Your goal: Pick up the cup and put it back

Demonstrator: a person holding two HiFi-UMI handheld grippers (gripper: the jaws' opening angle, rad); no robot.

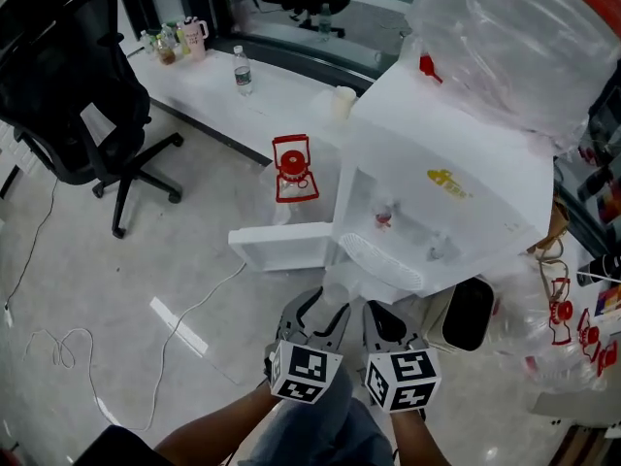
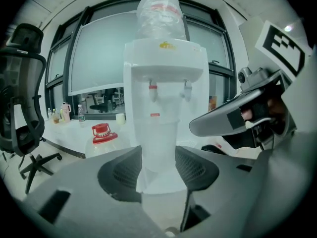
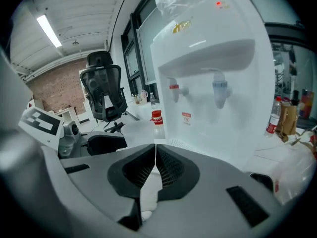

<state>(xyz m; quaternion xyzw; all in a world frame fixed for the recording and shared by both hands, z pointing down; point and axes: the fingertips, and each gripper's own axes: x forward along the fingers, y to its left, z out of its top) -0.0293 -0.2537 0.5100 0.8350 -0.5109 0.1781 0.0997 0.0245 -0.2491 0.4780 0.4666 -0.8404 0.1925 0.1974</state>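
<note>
A translucent plastic cup (image 1: 333, 291) stands between the jaws of my left gripper (image 1: 325, 307), which is shut on it. In the left gripper view the cup (image 2: 158, 148) fills the gap between the two pads. It hangs in front of the white water dispenser (image 1: 437, 192), below its drip tray (image 1: 383, 260). My right gripper (image 1: 388, 311) sits just to the right of the left one. Its jaws (image 3: 155, 155) meet at the tips with nothing between them. The right gripper view shows the cup (image 3: 138, 129) to its left.
A red-capped water jug (image 1: 293, 178) stands on the floor left of the dispenser. A black office chair (image 1: 78, 76) is at far left. Bottles stand on a white ledge (image 1: 281, 90). A cable (image 1: 58, 343) lies on the floor. A dark bin (image 1: 469, 314) and plastic bags (image 1: 543, 309) crowd the right.
</note>
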